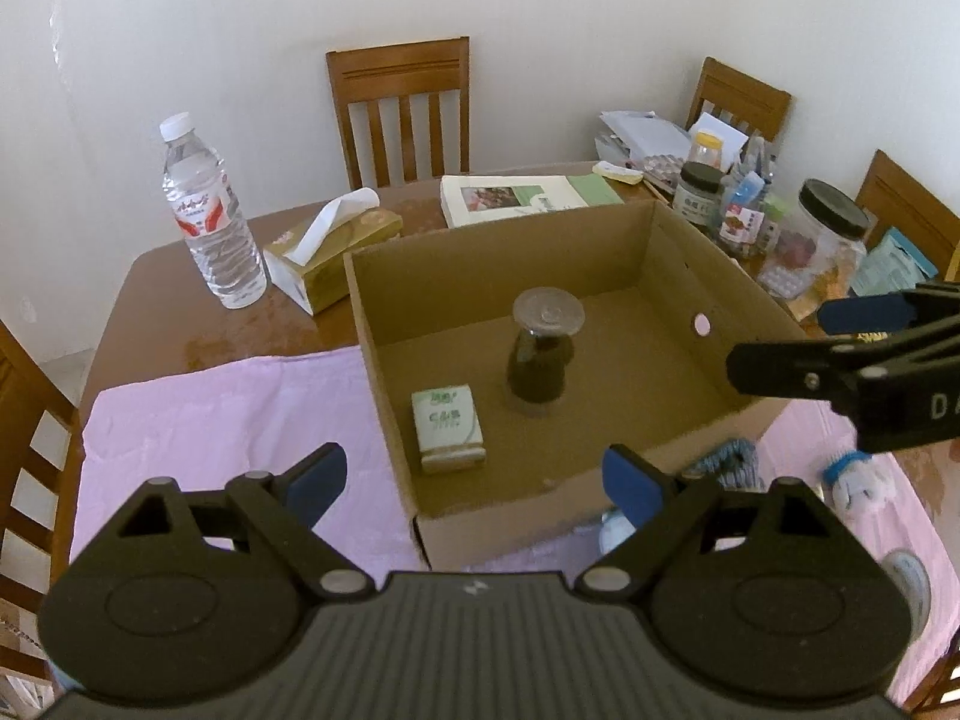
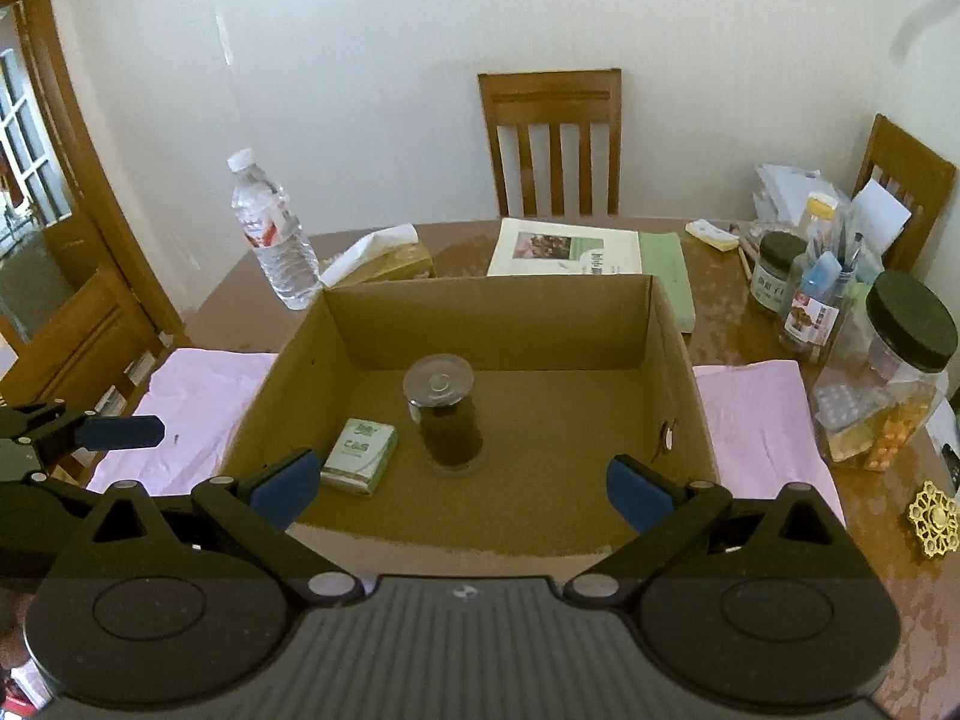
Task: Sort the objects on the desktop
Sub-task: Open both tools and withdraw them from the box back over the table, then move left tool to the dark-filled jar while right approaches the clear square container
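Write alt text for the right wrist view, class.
An open cardboard box on a wooden table holds a dark-filled jar and a small green-and-white packet. The open right gripper hovers at its near edge.

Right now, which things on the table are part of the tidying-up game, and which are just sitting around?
Part of the job:
- cardboard box
- glass jar standing in it
- small green packet beside the jar
- left claw and right claw, both open and empty

Just lying about:
- water bottle
- tissue box
- book
- black-lidded jar
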A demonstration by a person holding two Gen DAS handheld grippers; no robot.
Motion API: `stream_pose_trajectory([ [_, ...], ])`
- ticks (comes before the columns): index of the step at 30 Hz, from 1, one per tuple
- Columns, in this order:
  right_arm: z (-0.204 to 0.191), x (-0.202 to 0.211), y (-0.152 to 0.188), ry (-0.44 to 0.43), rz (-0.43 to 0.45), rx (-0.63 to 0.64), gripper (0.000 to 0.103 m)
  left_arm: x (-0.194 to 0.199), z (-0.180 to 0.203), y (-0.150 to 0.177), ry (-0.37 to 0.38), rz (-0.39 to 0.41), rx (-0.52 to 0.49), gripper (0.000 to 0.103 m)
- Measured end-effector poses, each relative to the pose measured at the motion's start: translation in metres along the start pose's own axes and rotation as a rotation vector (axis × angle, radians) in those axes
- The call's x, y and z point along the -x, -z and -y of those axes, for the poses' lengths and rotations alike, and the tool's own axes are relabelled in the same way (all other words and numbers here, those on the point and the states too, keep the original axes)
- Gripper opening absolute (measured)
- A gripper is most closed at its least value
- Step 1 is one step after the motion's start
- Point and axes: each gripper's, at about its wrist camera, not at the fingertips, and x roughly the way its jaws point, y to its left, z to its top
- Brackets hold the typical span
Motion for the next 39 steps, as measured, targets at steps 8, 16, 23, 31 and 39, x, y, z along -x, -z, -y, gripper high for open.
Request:
stream_pose_trajectory([
  [8, -0.003, 0.009, 0.033, -0.111, -0.051, 0.050, 0.103, 0.016, -0.006, 0.028, 0.037, -0.009, -0.036, 0.092],
  [16, -0.024, 0.018, 0.071, -0.165, -0.103, 0.147, 0.103, 0.021, -0.019, 0.057, 0.067, -0.058, -0.041, 0.092],
  [23, -0.035, 0.020, 0.099, -0.161, -0.142, 0.139, 0.103, 0.023, -0.024, 0.076, 0.091, -0.091, -0.065, 0.093],
  [31, -0.046, 0.027, 0.126, -0.168, -0.168, 0.153, 0.103, 0.012, -0.022, 0.095, 0.140, -0.122, -0.122, 0.092],
  [39, -0.055, 0.029, 0.150, -0.145, -0.187, 0.221, 0.103, 0.000, -0.014, 0.089, 0.198, -0.097, -0.180, 0.092],
])
